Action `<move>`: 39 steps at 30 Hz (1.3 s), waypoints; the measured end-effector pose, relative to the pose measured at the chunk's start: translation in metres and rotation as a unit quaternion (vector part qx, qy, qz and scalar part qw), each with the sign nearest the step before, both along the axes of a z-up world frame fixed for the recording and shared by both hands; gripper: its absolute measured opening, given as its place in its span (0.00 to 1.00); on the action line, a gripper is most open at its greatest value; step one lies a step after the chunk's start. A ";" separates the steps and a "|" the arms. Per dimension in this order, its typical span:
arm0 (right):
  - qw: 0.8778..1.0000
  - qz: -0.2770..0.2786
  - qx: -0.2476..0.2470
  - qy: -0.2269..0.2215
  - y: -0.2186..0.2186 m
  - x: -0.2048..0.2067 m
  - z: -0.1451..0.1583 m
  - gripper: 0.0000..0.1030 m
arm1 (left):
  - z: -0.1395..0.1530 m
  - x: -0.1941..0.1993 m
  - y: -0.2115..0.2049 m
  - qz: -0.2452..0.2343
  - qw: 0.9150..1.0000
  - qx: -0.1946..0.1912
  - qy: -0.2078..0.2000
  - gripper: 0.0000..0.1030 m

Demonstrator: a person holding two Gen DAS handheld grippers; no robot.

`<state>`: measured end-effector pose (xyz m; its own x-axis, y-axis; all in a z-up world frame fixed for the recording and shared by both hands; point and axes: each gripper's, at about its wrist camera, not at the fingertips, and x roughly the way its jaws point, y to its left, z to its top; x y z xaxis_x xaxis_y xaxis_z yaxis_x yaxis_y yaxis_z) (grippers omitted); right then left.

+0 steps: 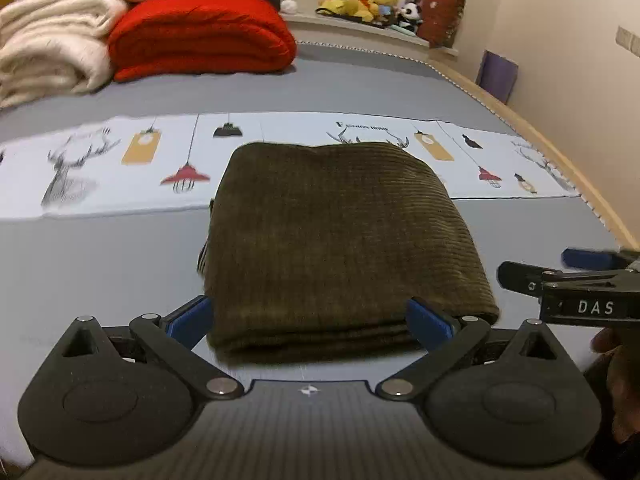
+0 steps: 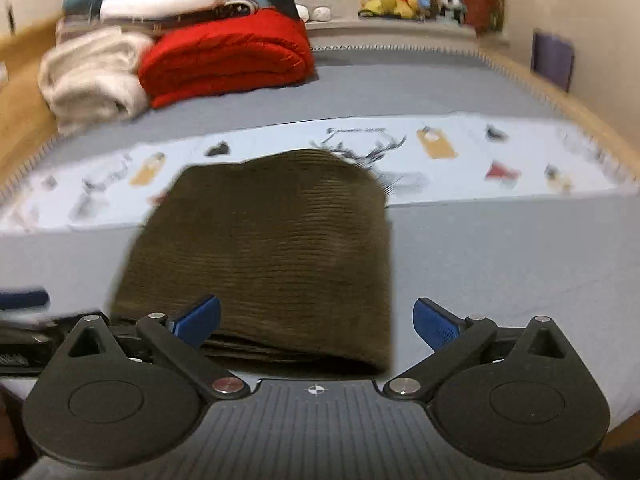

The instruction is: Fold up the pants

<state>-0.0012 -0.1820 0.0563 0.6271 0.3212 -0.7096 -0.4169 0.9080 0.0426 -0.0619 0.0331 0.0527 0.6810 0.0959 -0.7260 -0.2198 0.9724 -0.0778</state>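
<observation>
Left wrist view: left gripper (image 1: pixel 310 320) at bottom centre, jaws spread wide, blue pads (image 1: pixel 192 318) either side of the near edge of the pants (image 1: pixel 340 240), not pressing on them. Pants are olive corduroy, folded into a thick rectangle at frame centre on the grey bed (image 1: pixel 100 264), far edge overlapping a printed cloth (image 1: pixel 100 172). Right gripper (image 1: pixel 576 280) enters at right edge, beside the pants. Red blanket (image 1: pixel 200 36) and white blanket (image 1: pixel 48 44) upper left, soft toys (image 1: pixel 368 0) top centre

Right wrist view, blurred: right gripper (image 2: pixel 316 322) bottom centre, jaws wide apart, nothing clamped; left pad over the pants' (image 2: pixel 260 248) near edge, right pad over bare bed (image 2: pixel 500 260). Pants sit centre-left
</observation>
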 end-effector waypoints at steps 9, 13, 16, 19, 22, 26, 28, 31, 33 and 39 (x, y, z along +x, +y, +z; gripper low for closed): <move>0.999 -0.031 0.006 0.007 0.004 0.018 -0.010 0.99 | -0.019 0.019 0.004 0.013 1.000 0.003 0.018 1.00; 0.999 -0.030 0.008 0.010 0.004 0.017 -0.010 0.99 | -0.018 0.016 0.002 0.020 1.000 0.014 0.010 1.00; 1.000 -0.022 0.004 0.014 0.006 0.014 -0.011 0.99 | -0.019 0.016 0.006 0.033 0.999 0.017 0.007 1.00; 1.000 -0.012 -0.003 0.008 0.008 0.011 -0.010 0.99 | -0.023 0.014 0.010 0.042 0.999 0.013 0.013 1.00; 1.000 -0.011 -0.010 0.008 0.008 0.010 -0.012 0.99 | -0.028 0.013 0.015 0.047 0.999 0.005 0.024 1.00; 1.000 -0.018 -0.005 0.017 0.007 0.011 -0.014 0.99 | -0.030 0.011 0.017 0.051 0.998 0.005 0.026 1.00; 1.000 -0.016 0.000 0.015 0.008 0.009 -0.013 0.99 | -0.030 0.010 0.017 0.052 0.998 0.006 0.027 1.00; 1.000 -0.011 -0.003 0.013 0.011 0.009 -0.013 0.99 | -0.030 0.011 0.018 0.053 0.998 0.005 0.028 1.00; 1.000 -0.007 -0.005 0.013 0.014 0.009 -0.014 0.99 | -0.030 0.011 0.019 0.054 0.998 0.003 0.028 1.00; 1.000 0.003 -0.013 0.012 0.022 0.007 -0.016 0.99 | -0.032 0.013 0.019 0.051 0.998 0.002 0.030 1.00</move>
